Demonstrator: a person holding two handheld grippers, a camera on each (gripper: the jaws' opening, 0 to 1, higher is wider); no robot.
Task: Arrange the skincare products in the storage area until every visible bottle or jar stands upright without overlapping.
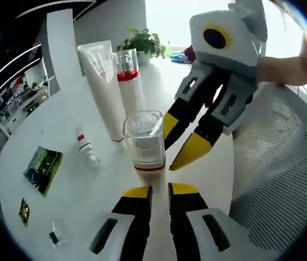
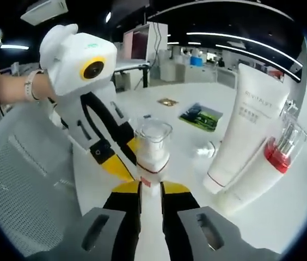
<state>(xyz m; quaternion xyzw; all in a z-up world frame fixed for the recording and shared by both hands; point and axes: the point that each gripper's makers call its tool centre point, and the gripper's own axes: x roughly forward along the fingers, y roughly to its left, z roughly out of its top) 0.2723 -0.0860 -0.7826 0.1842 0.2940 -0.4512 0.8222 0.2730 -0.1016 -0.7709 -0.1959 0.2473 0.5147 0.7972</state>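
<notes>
In the left gripper view, well off to the left of the left gripper (image 1: 159, 188), a green and black sachet (image 1: 43, 169) lies flat on the white counter (image 1: 61, 119), its print too small to read, with a small dark packet (image 1: 24, 211) and a tiny clear vial (image 1: 58, 235) nearer still. A little further right a small sample tube (image 1: 87, 148) with a red band lies on its side, long axis running away and to the left. Beyond the jaws stand two tall white items close together: the big white tube (image 1: 103, 89), cap down with a thin red line at its foot, leaning left, and just right of it the white bottle (image 1: 129, 81) with a red collar and clear cap. Dead ahead, touching the jaw tips, the pump bottle (image 1: 145, 142) stands upright, white body, red ring, clear square cap on top; the left gripper's yellow-tipped jaws sit nearly pressed together around its base, pinching it. To the right the right gripper (image 1: 180, 142) comes down at a slant, its jaws spread a little beside the bottle. A white mesh chair back (image 1: 284, 174) fills the right side. In the right gripper view, the left gripper (image 2: 125, 163) is at left, the pump bottle (image 2: 152, 147) stands upright in the middle, and the right gripper (image 2: 151, 187) hugs its foot, jaws close. On the right the big tube (image 2: 243, 128) reads "VITALIT", with the red-collared bottle (image 2: 268, 163) leaning against it.
</notes>
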